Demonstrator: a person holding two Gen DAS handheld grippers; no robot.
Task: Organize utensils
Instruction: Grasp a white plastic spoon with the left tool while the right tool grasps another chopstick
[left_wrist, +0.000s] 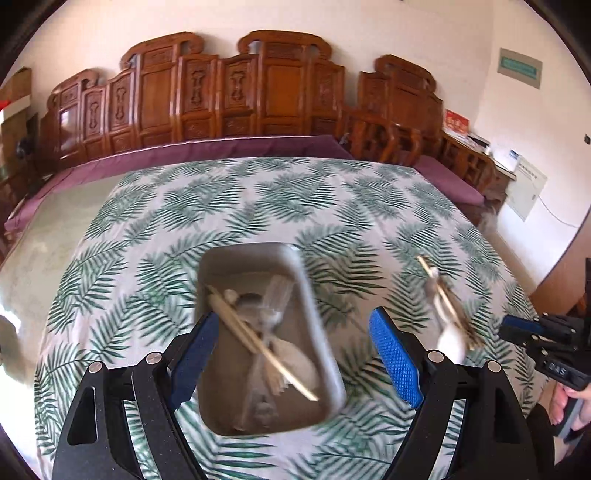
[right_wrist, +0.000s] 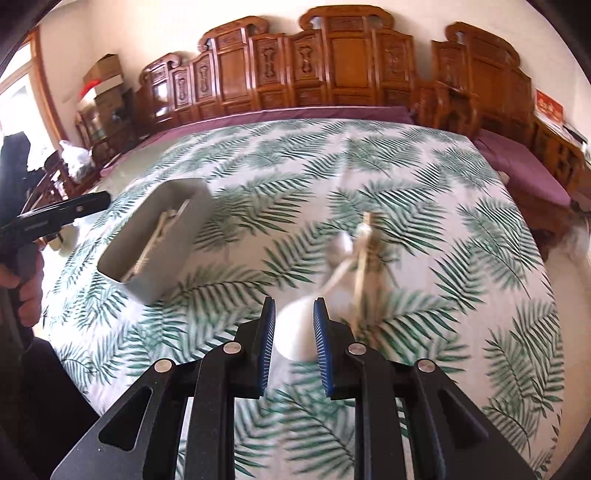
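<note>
A grey tray (left_wrist: 251, 253) lies on the leaf-print cloth with chopsticks (left_wrist: 258, 343), spoons and a clear fork in it. My left gripper (left_wrist: 295, 315) hovers over the tray with its jaws wide open and nothing between the pads. To the right of the tray lies a small blurred heap: a white spoon (left_wrist: 452, 343) and chopsticks (left_wrist: 447, 299). My right gripper (right_wrist: 294, 302) points down at that white spoon (right_wrist: 295, 336), its jaws a narrow gap apart. In the left wrist view the right gripper (left_wrist: 517, 326) stands clear of the spoon. The tray (right_wrist: 177, 258) sits to its left.
The leaf-print cloth (right_wrist: 406, 166) covers most of the table, with bare grey tabletop (left_wrist: 55, 240) at the left. A carved wooden bench (left_wrist: 221, 96) with a purple cushion runs behind. A hand (right_wrist: 26, 284) holds the left gripper (right_wrist: 92, 203) beside the tray.
</note>
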